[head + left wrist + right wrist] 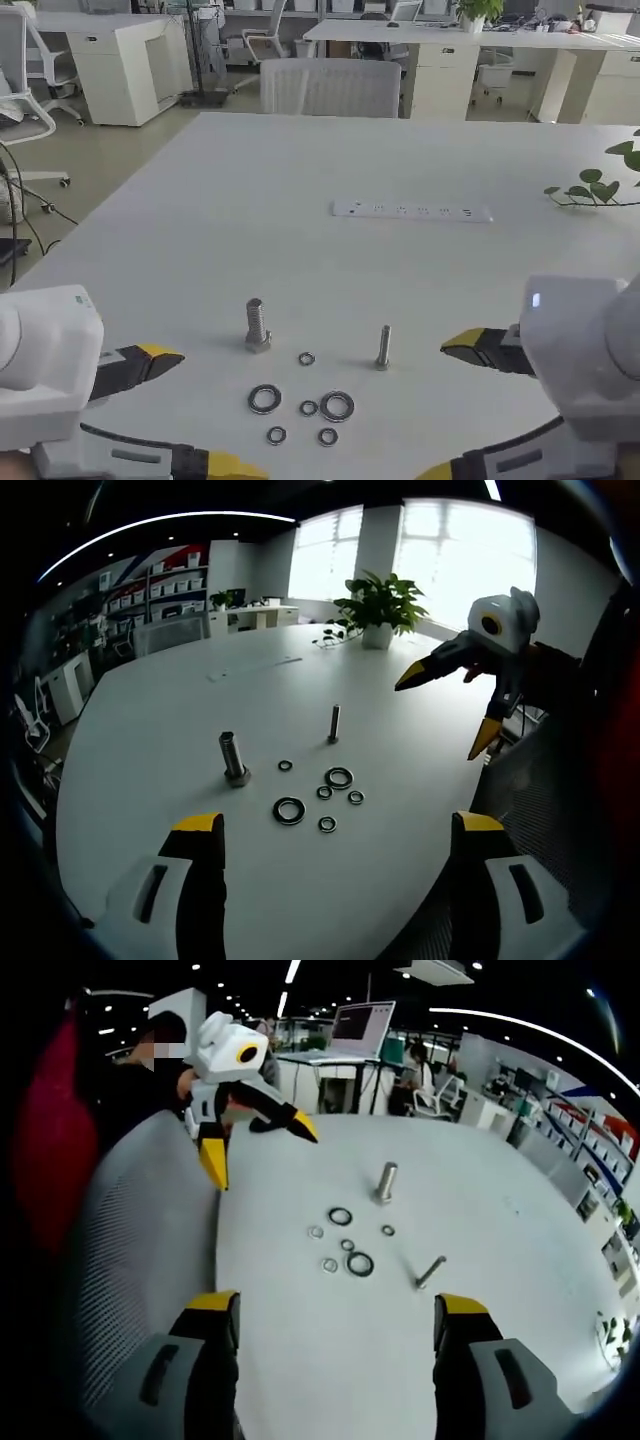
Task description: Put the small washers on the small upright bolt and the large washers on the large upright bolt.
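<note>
Open office with white desks and swivel chairs behind. The work surface is a large white tabletop point(300, 180). A white power strip point(411, 211) lies flat toward the far side, a leafy plant sprig point(598, 187) reaches in at the right edge, and a grey mesh chair point(330, 88) stands at the far edge.

Bolts: the large bolt point(257, 325) stands upright on its head, left of centre in the head view. The small bolt point(384, 347) stands upright to its right, well apart from it. Both shanks are bare, with no washer on either.

Washers: six, all lying flat on the tabletop in a loose cluster on the near side of the bolts and between them.
- One small washer point(306, 359) lies alone, nearest the line between the bolts.
- The left large washer point(264, 399) lies just in front of the large bolt.
- The right large washer point(337, 406) has a second small washer point(308, 408) just beside it on the left. I cannot tell if they touch.
- The two nearest small washers point(276, 435) lie side by side, apart from each other.

Left hand-held gripper point(215, 412): at the lower left of the head view, yellow-tipped jaws spread wide and nothing between them. It hovers off the tabletop, short of the washers.

Right hand-held gripper point(432, 410): at the lower right, jaws likewise spread wide and holding nothing, near the small bolt but clear of it. In each gripper view, the other gripper appears above the tabletop edge with its jaws apart.
</note>
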The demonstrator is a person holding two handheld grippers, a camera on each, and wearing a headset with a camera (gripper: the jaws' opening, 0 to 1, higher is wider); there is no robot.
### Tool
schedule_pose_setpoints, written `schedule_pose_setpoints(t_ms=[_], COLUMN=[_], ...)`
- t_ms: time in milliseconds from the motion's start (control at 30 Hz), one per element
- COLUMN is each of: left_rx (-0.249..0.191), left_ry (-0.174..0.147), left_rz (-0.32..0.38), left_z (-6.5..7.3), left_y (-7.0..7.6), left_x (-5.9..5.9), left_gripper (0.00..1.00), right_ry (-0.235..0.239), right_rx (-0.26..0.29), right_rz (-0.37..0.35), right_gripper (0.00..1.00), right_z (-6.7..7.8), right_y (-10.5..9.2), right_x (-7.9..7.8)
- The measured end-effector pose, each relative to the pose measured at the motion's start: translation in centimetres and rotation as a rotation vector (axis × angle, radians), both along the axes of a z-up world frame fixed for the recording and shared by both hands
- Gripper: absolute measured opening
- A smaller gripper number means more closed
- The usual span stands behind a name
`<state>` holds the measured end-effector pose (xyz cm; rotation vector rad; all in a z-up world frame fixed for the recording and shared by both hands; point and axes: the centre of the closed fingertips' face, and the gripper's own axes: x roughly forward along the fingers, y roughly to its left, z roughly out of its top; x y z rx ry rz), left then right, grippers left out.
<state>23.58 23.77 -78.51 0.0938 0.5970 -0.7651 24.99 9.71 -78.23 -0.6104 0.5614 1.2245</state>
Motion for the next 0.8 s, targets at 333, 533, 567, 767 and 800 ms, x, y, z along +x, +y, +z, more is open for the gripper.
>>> schedule_pose_setpoints(t_ms=[333,533,567,767,800], left_rx=[-0.007,-0.013,-0.015,-0.010,-0.008], left_ry=[-0.007,-0.013,-0.013,-0.007,-0.005], left_rz=[0.011,0.009,0.006,-0.015,-0.015], left_z=[-0.1,0.1,0.1,-0.2,-0.2], left_y=[0.2,0.2,0.1,-0.3,-0.2], left_x=[0.2,0.3,0.3,0.1,0.1], left_gripper=[0.93,0.93,0.93,0.93,0.93], right_ry=[-0.032,-0.039,-0.041,-0.028,-0.021], right_rx=[-0.087,-0.144,-0.152,-0.205,-0.219], right_rz=[0.131,0.190,0.206,0.262,0.274], right_gripper=[0.74,0.70,0.70,0.63,0.61], right_z=[0.5,0.2,0.1,-0.6,-0.8], right_y=[2.2,3.1,3.3,4.1,4.2], right_x=[1.5,2.5,2.6,3.4,3.5])
